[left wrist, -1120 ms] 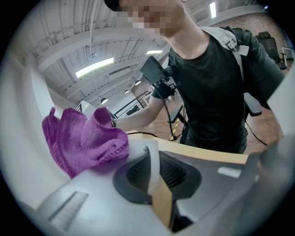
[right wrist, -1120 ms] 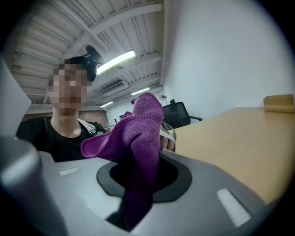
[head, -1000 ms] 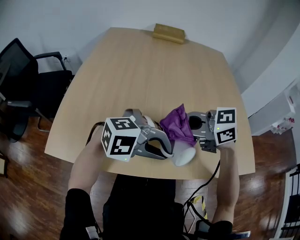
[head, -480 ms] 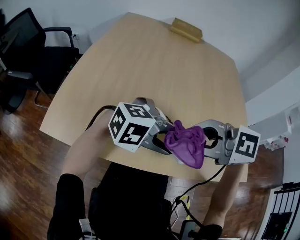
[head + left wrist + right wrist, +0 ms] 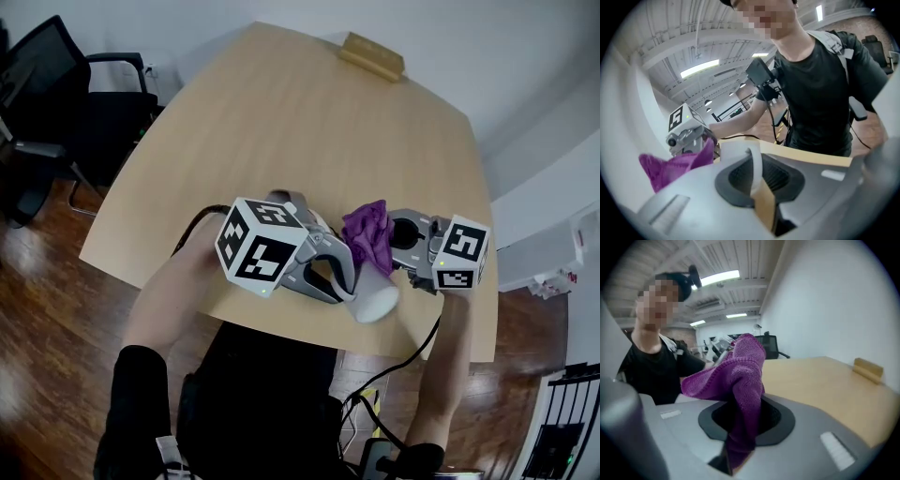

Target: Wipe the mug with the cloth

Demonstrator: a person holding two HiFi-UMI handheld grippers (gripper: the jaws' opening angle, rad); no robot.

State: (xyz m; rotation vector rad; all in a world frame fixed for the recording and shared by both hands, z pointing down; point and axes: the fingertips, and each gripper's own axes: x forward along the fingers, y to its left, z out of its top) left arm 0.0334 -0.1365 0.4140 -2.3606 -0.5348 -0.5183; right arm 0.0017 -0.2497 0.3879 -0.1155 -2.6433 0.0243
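Two grippers split the work above the near edge of the pale wooden table [image 5: 281,122]: the left gripper [image 5: 342,286] clamps its jaws on the white ceramic mug [image 5: 377,302], apparently by the handle, steadying it in the air. The right gripper [image 5: 384,246] has its jaws pinched tight on the bunched purple knitted cloth [image 5: 367,234], which lies against the mug's upper side, ready to rub it.

Head view looks steeply down on the table [image 5: 281,112] — close gripper views share the cloth [image 5: 745,376].
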